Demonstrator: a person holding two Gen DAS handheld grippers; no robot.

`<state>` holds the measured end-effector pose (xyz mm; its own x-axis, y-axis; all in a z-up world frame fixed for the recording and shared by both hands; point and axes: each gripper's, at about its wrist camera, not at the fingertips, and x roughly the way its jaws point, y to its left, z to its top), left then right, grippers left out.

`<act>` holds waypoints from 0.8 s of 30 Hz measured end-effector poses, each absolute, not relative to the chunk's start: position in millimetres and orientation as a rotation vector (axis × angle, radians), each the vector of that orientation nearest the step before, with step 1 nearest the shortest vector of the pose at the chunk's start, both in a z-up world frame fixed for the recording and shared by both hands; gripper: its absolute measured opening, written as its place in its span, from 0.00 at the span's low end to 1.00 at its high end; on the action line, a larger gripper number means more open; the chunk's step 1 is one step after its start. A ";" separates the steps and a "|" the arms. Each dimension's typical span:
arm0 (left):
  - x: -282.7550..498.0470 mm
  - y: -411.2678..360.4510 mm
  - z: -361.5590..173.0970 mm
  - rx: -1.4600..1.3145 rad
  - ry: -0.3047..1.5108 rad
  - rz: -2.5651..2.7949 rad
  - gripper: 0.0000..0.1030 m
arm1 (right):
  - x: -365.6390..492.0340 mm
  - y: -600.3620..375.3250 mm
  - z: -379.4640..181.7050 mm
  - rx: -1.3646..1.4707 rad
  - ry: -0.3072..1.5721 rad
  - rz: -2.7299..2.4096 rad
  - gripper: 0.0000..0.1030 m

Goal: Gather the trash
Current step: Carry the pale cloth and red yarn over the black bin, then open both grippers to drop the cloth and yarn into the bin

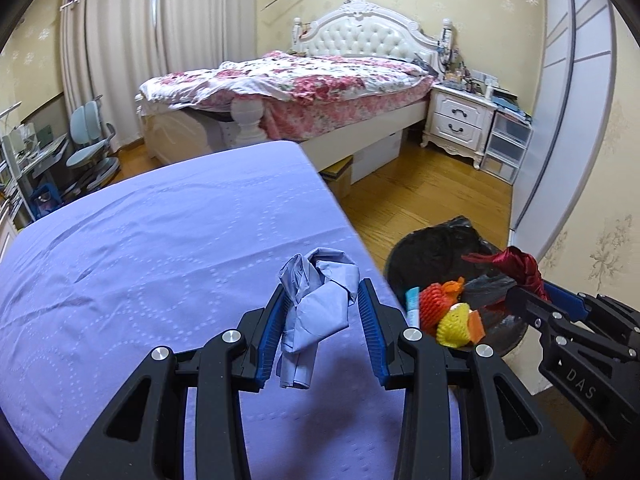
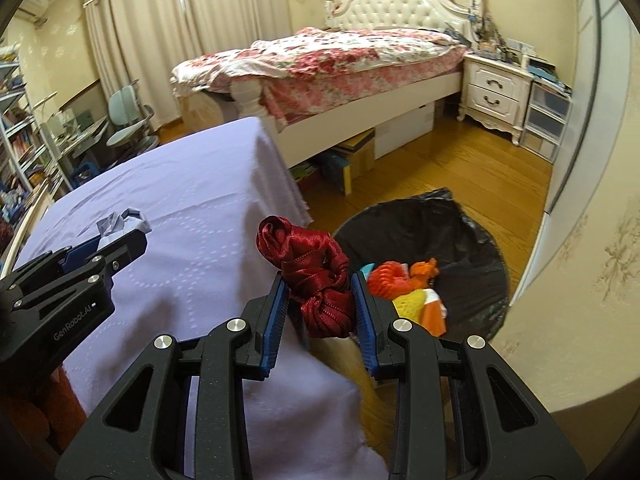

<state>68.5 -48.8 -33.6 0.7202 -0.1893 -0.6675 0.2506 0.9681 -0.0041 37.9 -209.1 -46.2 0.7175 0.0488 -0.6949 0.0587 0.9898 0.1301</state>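
A bedroom with yellow wallpaper and wood floor; nearest the cameras, a table (image 1: 160, 240) under a lilac cloth fills the left of both views. At ten o'clock in the left wrist view a blue chair (image 1: 90, 144) stands by a cluttered desk, well apart from the work.

On the cloth, the left gripper (image 1: 324, 312) has its jaws set around a crumpled blue wad (image 1: 316, 304). The left pad touches it; whether the right pad does I cannot tell, so this may be a grip half closed. The wad looks light and springy (crushed paper or thin film, I judge), and could slip out if lifted before the squeeze is firm.

Beyond, at twelve o'clock, a bed (image 1: 320, 76) with a floral cover, and a nightstand (image 1: 460, 120) at two o'clock.

The right gripper (image 2: 320, 312) is clamped on a red ribbon bundle (image 2: 316, 276), held in the air past the table edge. The bin (image 2: 472, 240), black-lined, sits on the floor at three o'clock in that view, already holding orange and yellow foam nets (image 2: 400, 284). The bundle hangs just short of the rim, I judge; released here, it could fall on the floor. Its loose loops could also snag a pad on release. Nothing stands between bundle and bin.
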 end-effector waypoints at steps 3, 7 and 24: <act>74.3 -65.3 -34.7 0.099 0.726 -0.271 0.37 | 41.3 -225.5 -47.0 0.159 0.761 -0.037 0.30; 83.7 -90.4 -35.3 0.108 0.728 -0.309 0.37 | 47.1 -250.5 -49.2 0.179 0.754 -0.080 0.30; 124.3 -160.1 -59.8 0.200 0.764 -0.354 0.37 | 79.5 -320.6 -64.2 0.241 0.758 -0.189 0.31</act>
<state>124.3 -160.1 -59.8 0.6674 -0.2397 -0.7051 0.3833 0.9223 0.0493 79.5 -320.6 -64.2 0.7115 -0.0821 -0.6978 0.2546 0.9558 0.1471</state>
